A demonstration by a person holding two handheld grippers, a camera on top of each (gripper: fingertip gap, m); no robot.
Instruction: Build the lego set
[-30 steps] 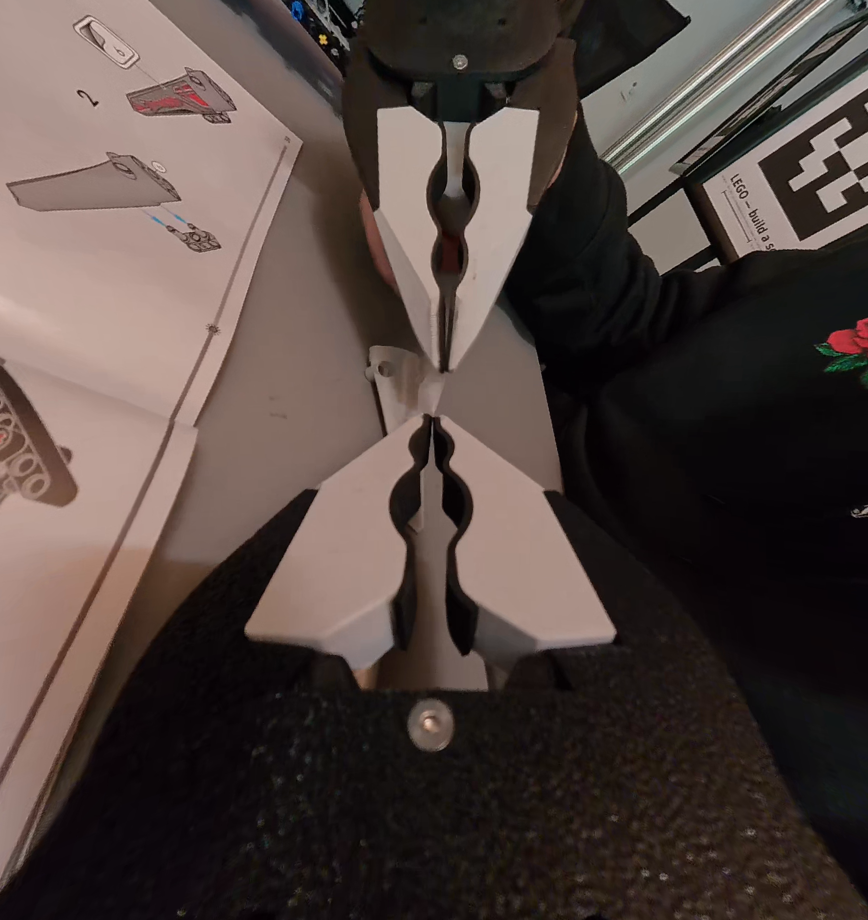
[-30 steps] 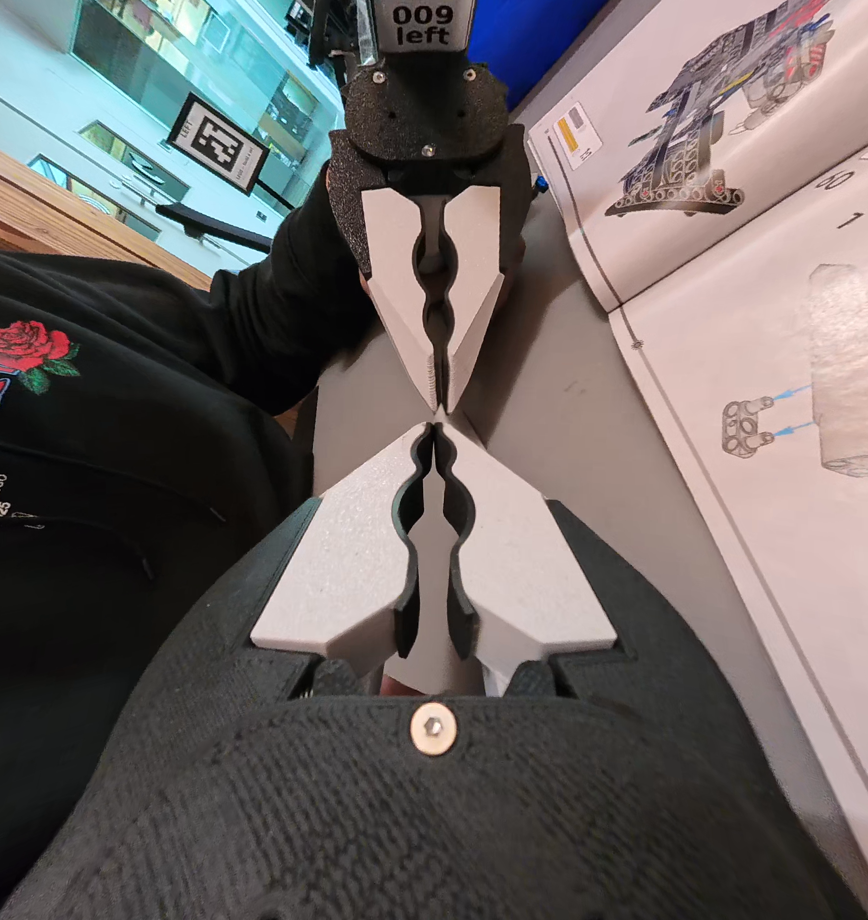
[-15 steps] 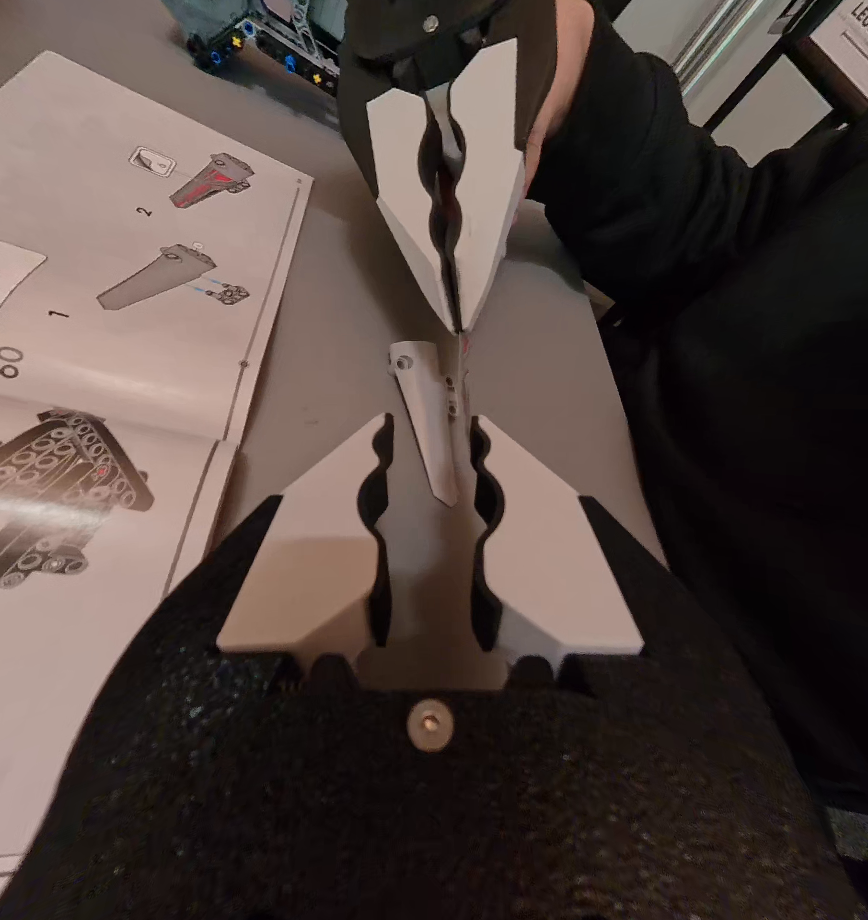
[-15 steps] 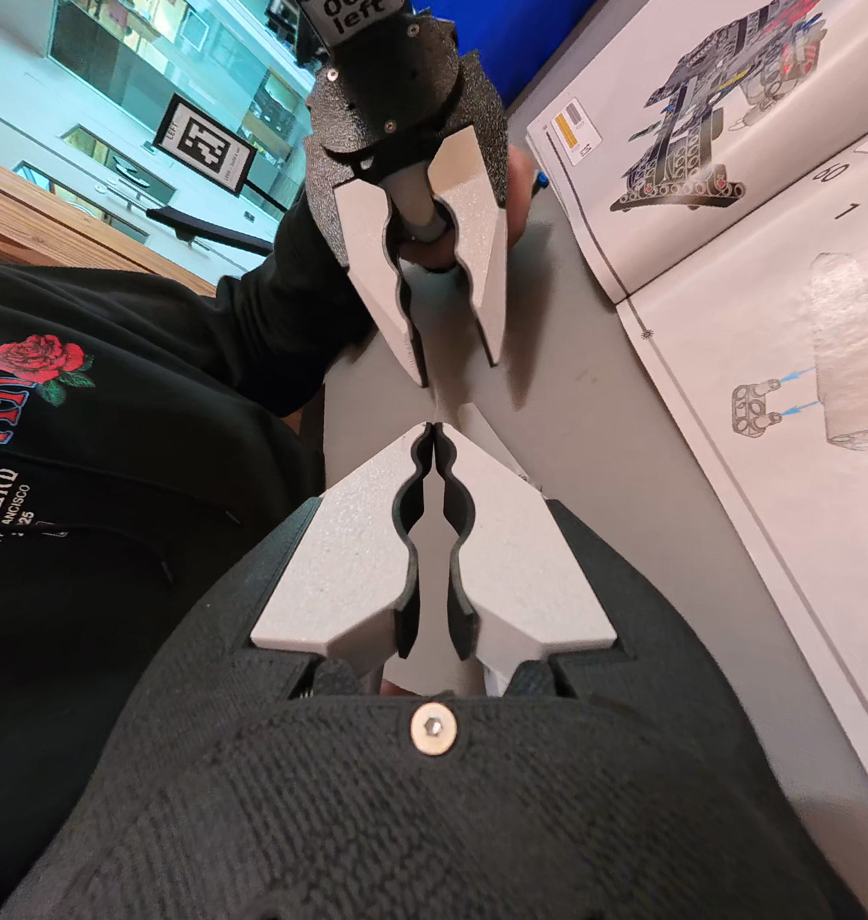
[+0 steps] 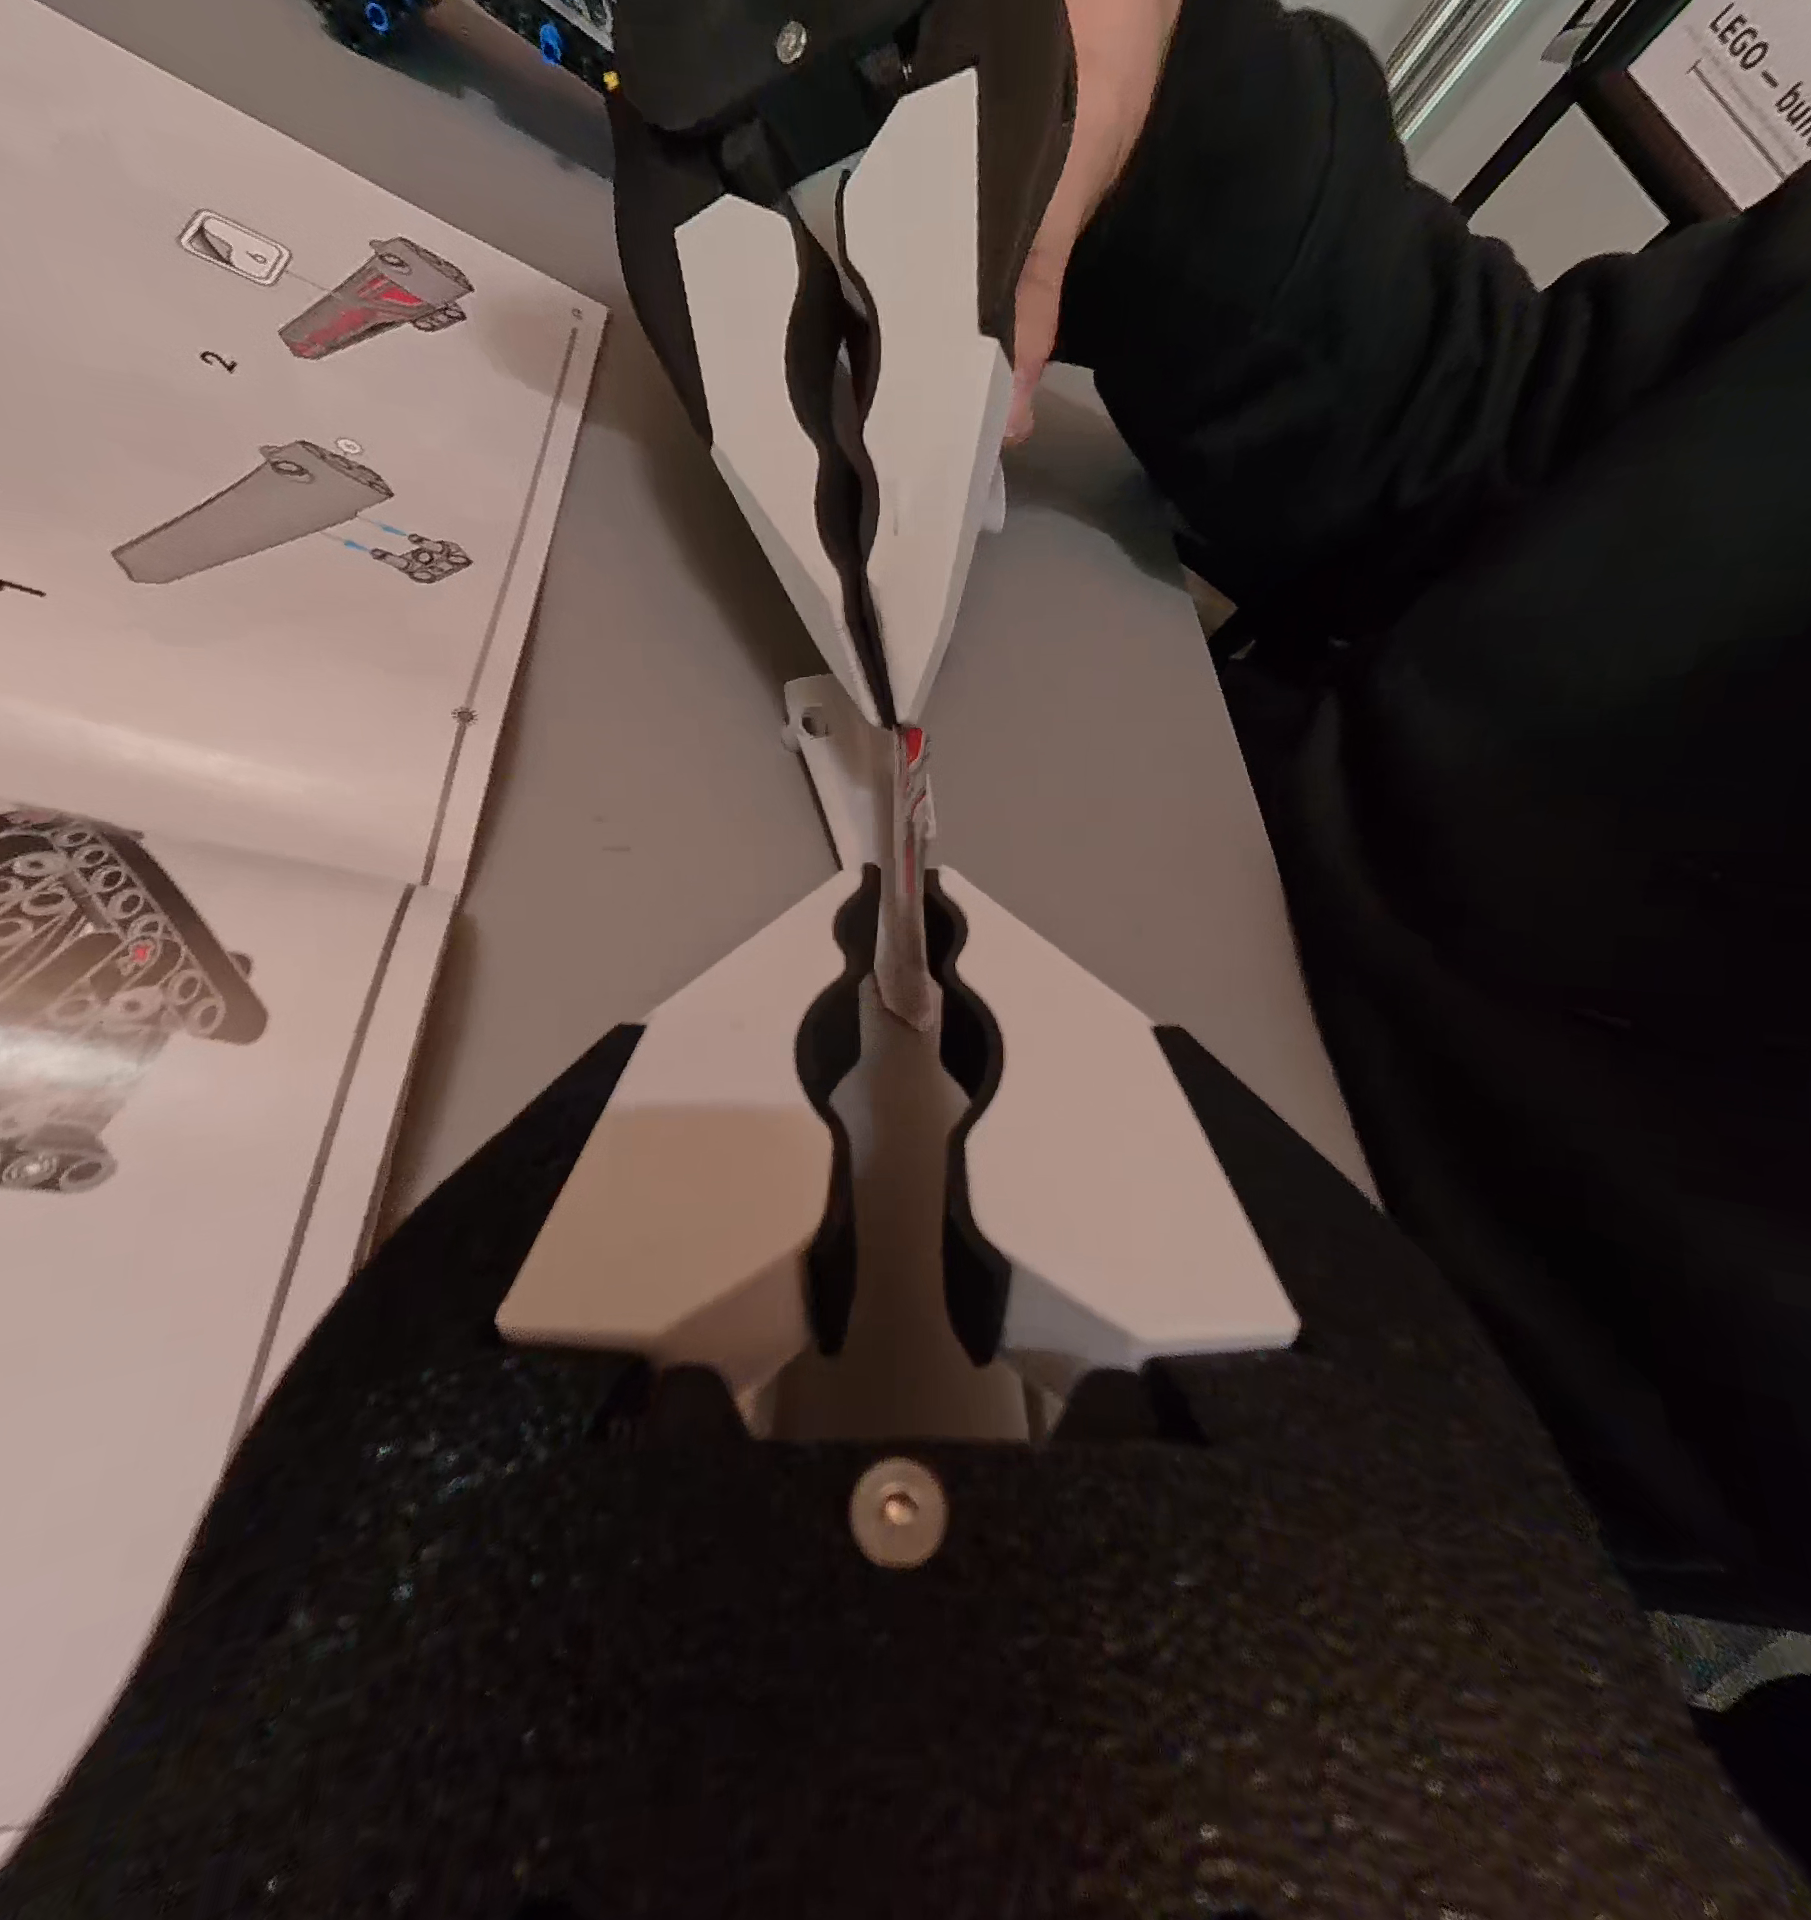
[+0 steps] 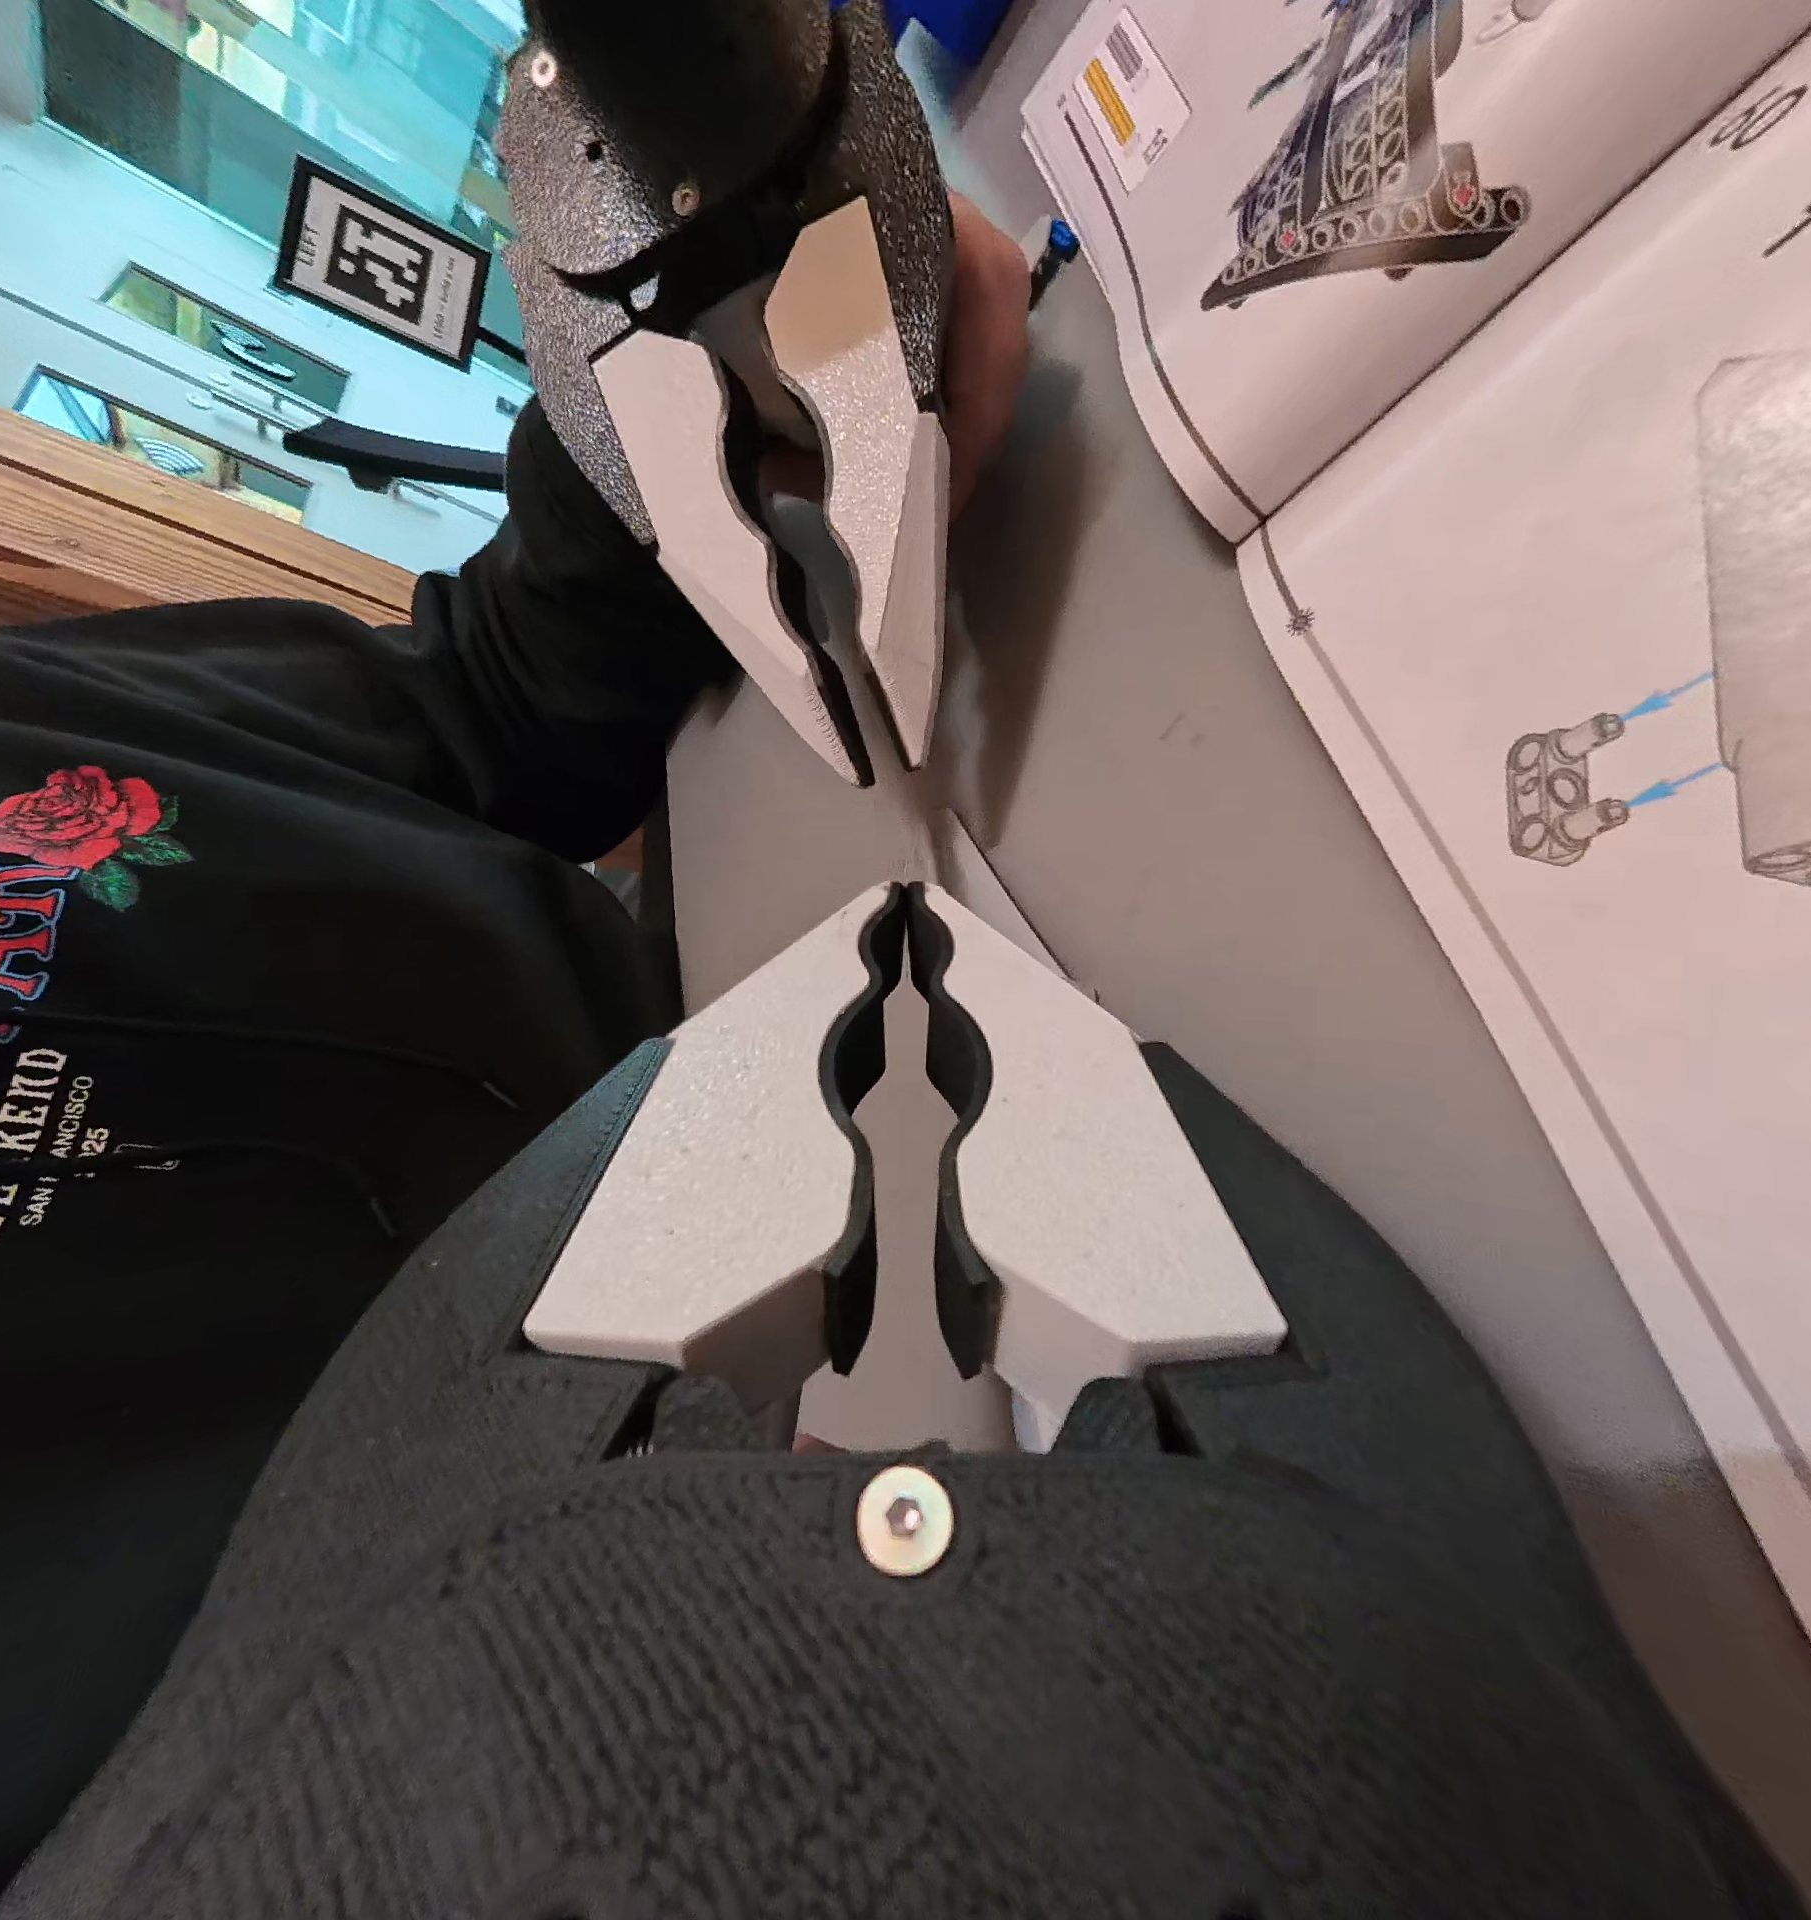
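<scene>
My right gripper is shut; in the left wrist view it comes down from the top and pinches a thin grey and red sticker strip at its tips. The strip runs down between the fingertips of my left gripper, whose jaws stand a narrow gap apart around it. The left gripper also shows in the right wrist view, tips slightly apart. A pale grey tapered Lego panel lies on the grey table under both grippers, mostly hidden.
The open instruction booklet lies left of the grippers; it also shows in the right wrist view. A partly built model stands beyond it. A person's black sleeve and sweater fill the right side past the table edge. Less than 4 cm separates the two grippers' tips.
My left gripper went from shut to wide open, then narrowed around the sticker strip. My right gripper stayed shut and tilted, drawing the strip up off the panel.
</scene>
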